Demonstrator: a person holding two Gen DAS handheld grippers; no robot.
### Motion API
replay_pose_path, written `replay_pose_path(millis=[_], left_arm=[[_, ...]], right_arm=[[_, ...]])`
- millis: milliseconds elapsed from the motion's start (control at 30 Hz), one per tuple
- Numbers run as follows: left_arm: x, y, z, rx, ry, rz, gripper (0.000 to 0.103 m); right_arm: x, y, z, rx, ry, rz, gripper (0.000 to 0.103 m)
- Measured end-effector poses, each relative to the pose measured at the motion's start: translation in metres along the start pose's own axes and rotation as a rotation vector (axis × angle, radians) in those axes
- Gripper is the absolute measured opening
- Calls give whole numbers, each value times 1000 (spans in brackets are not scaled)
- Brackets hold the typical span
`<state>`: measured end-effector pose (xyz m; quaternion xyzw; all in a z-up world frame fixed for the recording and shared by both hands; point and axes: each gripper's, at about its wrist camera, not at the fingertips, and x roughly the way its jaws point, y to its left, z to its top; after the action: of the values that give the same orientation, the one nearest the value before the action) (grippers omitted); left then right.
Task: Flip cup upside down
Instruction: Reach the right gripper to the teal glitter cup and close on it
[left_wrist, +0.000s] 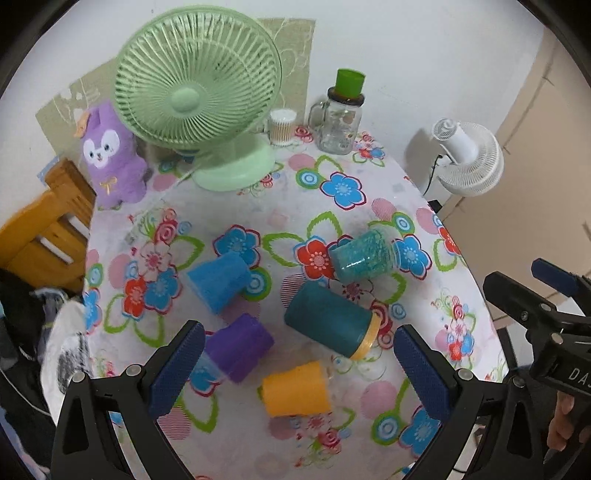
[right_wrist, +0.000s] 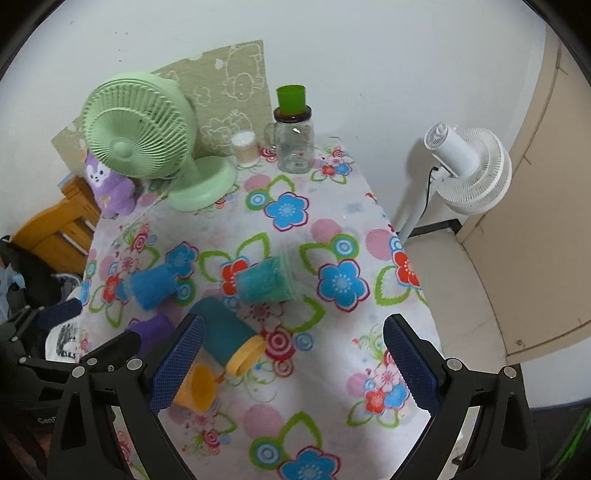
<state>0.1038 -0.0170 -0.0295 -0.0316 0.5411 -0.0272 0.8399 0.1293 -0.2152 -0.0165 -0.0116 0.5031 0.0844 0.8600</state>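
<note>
Several cups lie on their sides on the flowered tablecloth (left_wrist: 332, 206): a blue cup (left_wrist: 218, 282), a purple cup (left_wrist: 238, 347), an orange cup (left_wrist: 297, 389), a dark teal cup with a yellow rim (left_wrist: 330, 321) and a textured teal cup (left_wrist: 360, 256). My left gripper (left_wrist: 299, 365) is open and empty above the orange cup. My right gripper (right_wrist: 291, 363) is open and empty, right of the dark teal cup (right_wrist: 225, 338) and orange cup (right_wrist: 199, 387). The textured teal cup (right_wrist: 264, 282), blue cup (right_wrist: 151, 286) and purple cup (right_wrist: 153, 330) show there too.
A green desk fan (left_wrist: 197, 92), a purple plush toy (left_wrist: 110, 155), a cotton-swab jar (left_wrist: 281, 127) and a glass mug-jar with a green cup on top (left_wrist: 338, 122) stand at the back. A white floor fan (right_wrist: 467, 170) stands right of the table. A wooden chair (left_wrist: 48, 236) is left.
</note>
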Motion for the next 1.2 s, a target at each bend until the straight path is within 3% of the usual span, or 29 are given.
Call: replay_pose_path(millis=[167,567,933,1200], left_arm=[[36,-16,14,-60,49,27,103],[121,-53,38,-257,195,-42,103],[176,-72,52,-325,267,-14,103],[200,-81,54,-299,278,17,103]], right_arm=[[29,-24,18,-9,37,13,98],[106,-74,57,-13,123,81,98],[156,-96,67,15,190,114,98],[181,-102,58,29,245,126,99]])
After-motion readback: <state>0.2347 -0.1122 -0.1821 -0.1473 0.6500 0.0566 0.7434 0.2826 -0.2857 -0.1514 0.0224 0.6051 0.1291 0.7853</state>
